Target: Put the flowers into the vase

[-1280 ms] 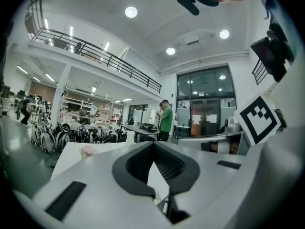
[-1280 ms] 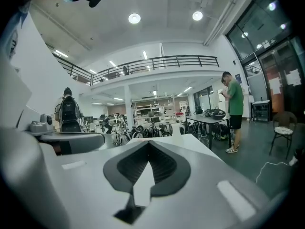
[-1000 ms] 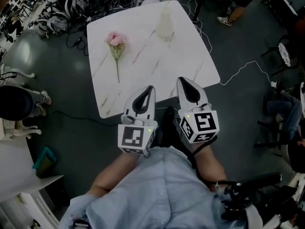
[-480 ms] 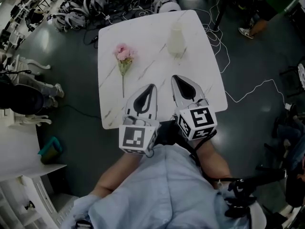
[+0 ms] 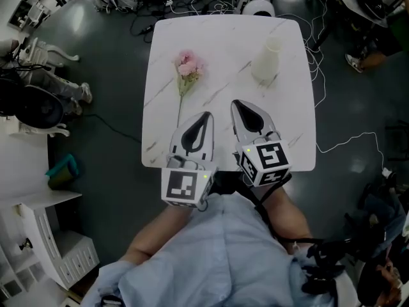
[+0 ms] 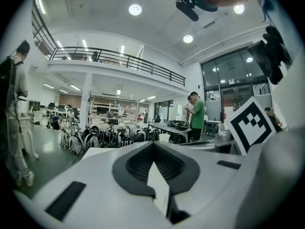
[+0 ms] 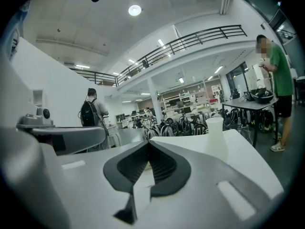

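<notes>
Your left hand-held gripper (image 5: 204,116) is closed. In the left gripper view its two jaws meet at the tips, with nothing between the ribbed black pads. Your right hand-held gripper (image 5: 238,103) is closed too. Its own view shows the jaws together and nothing caught in them. Both grippers hang over the near part of the white marble-patterned surface (image 5: 223,43), side by side and pointing away from you, each with its marker cube at the back.

Take the white vase (image 5: 266,61) as your landmark. It stands upright near the far right corner of the surface, narrow at the neck and wider at the base. In the head view your right hand-held gripper is on your side of the vase and a little to its left, apart from it. In the right gripper view the vase rises just right of the jaw line. Your left hand-held gripper is further left of the vase and also on your side of it.

The pink flowers (image 5: 186,78) lie flat on the surface, well to the left of the vase and apart from it. The blooms are toward the far edge and the thin green stem runs back toward you. The stem's end lies near the tip of your left hand-held gripper, but I cannot tell whether they touch.

Beyond the vase, off the far edge of the surface, cables (image 5: 211,5) lie tangled on the dark floor.
</notes>
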